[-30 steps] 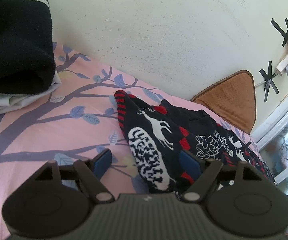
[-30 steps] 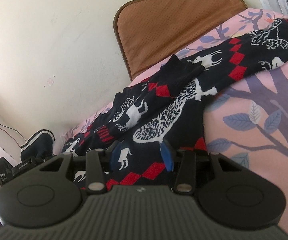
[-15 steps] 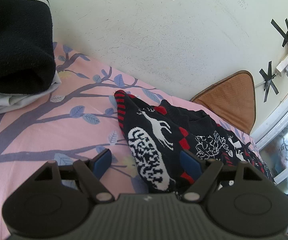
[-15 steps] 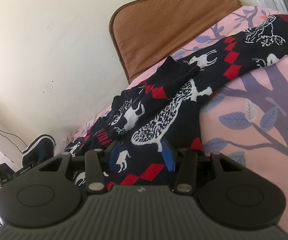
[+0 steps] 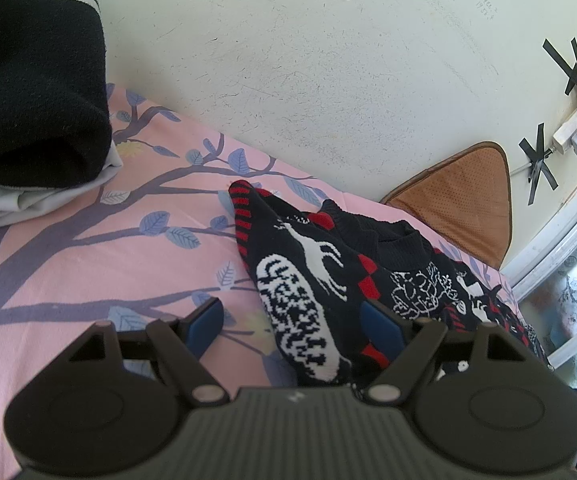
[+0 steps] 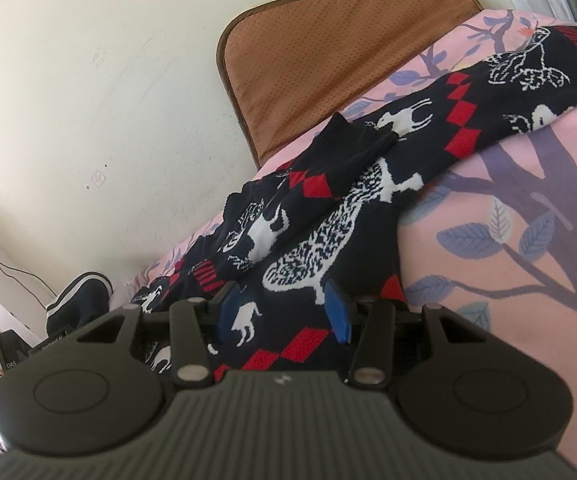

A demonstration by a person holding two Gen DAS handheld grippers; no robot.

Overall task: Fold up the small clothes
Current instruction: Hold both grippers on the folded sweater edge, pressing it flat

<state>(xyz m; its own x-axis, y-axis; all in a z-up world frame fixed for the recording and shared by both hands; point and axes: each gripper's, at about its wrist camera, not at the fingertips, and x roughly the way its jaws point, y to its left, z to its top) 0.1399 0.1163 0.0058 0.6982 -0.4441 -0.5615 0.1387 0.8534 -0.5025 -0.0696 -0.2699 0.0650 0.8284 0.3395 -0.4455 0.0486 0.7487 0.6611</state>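
A black knitted sweater (image 5: 328,264) with white deer and red diamonds lies crumpled on the pink tree-print bed sheet (image 5: 88,264). My left gripper (image 5: 292,320) stands open low over the sheet, its jaws astride the sweater's left edge; the left pad (image 5: 208,320) is over bare sheet and the right pad over the knit. In the right wrist view the same sweater (image 6: 328,220) stretches from lower left to upper right. My right gripper (image 6: 282,308) is half open above it, with knit lying under and between the blue pads (image 6: 336,312), which do not press on it.
A stack of folded clothes (image 5: 28,100), black with white stripes on top of a white one, sits at the far left. A brown cushion (image 5: 464,204) leans on the cream wall behind the sweater. Bare sheet (image 6: 508,280) lies to the right of the right gripper.
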